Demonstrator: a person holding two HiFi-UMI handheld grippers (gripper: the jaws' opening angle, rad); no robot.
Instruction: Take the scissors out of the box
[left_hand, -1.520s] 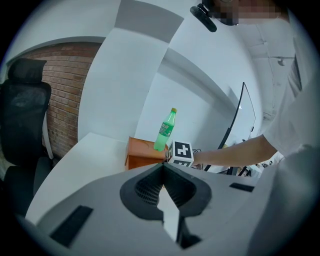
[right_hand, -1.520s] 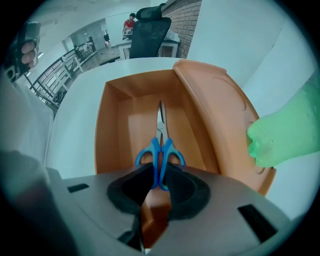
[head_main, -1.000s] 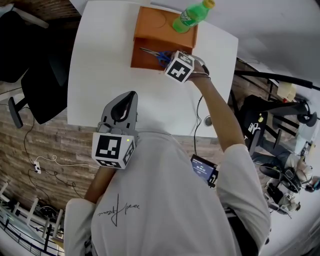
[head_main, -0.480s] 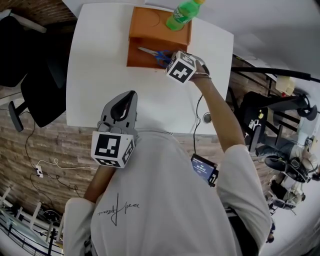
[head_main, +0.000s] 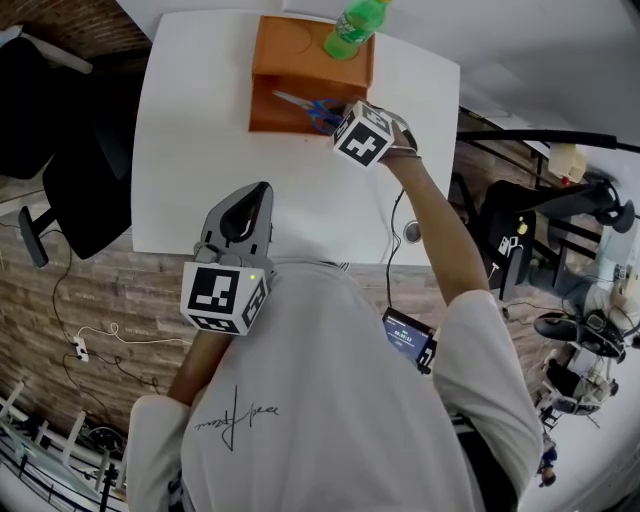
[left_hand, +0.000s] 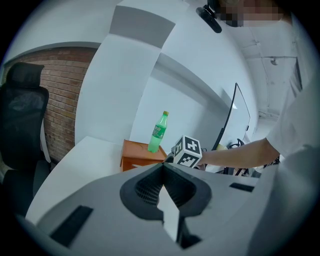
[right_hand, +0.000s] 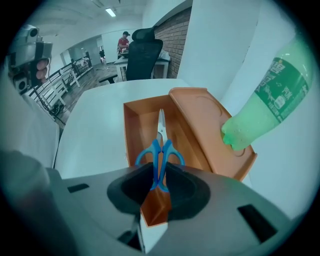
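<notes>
Scissors (right_hand: 160, 150) pinched at the handles, blades over the orange box (right_hand: 132, 130)
Right gripper (right_hand: 159, 177) clamps the 2 blue loops pressed together; the steel blades point away, above the open compartment. Light, stiff, probably slick plastic, so the blade end could swing; gripping near the pivot would steady it. Left gripper (left_hand: 162, 169) rests closed and empty near the table (head_main: 200, 150) edge.

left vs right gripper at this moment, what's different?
Left gripper is shut on nothing; right gripper is shut on the scissors by the blue handles. Left hangs over the near edge of the table, far from the box; right is above the box's open compartment. Left points nearly level; right points steeply down. Both carry a marker cube.
</notes>
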